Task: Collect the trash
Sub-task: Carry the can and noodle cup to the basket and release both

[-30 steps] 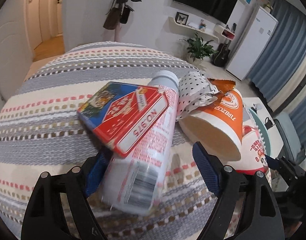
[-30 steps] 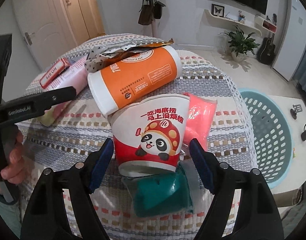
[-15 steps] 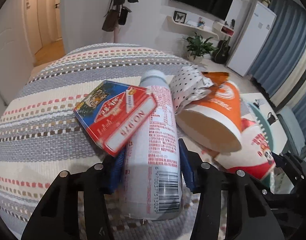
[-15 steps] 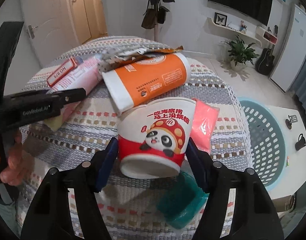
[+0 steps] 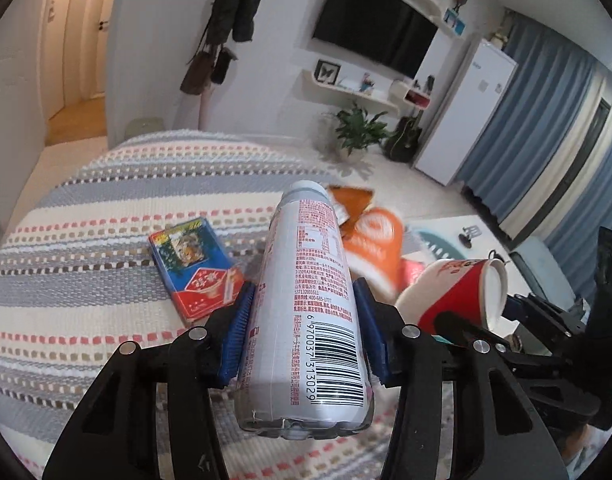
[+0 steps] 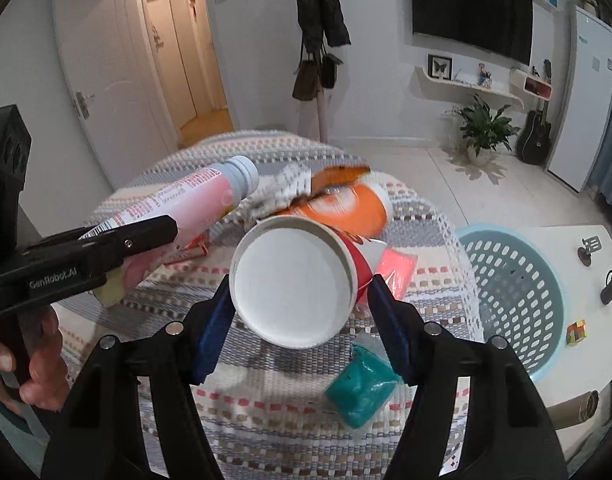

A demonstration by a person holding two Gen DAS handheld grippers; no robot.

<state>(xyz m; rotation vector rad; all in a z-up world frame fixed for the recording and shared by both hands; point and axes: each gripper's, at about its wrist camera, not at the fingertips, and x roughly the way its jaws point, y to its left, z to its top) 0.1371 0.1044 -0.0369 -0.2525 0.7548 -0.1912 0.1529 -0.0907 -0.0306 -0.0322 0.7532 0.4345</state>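
Evidently, the bottle is gripped by the left tongs and the paper cup by the right tongs, both raised off the counter for carrying to the basket just beside it.

Round table, striped woven cloth; lying on it: red-blue box, orange cup, pink packet, teal packet
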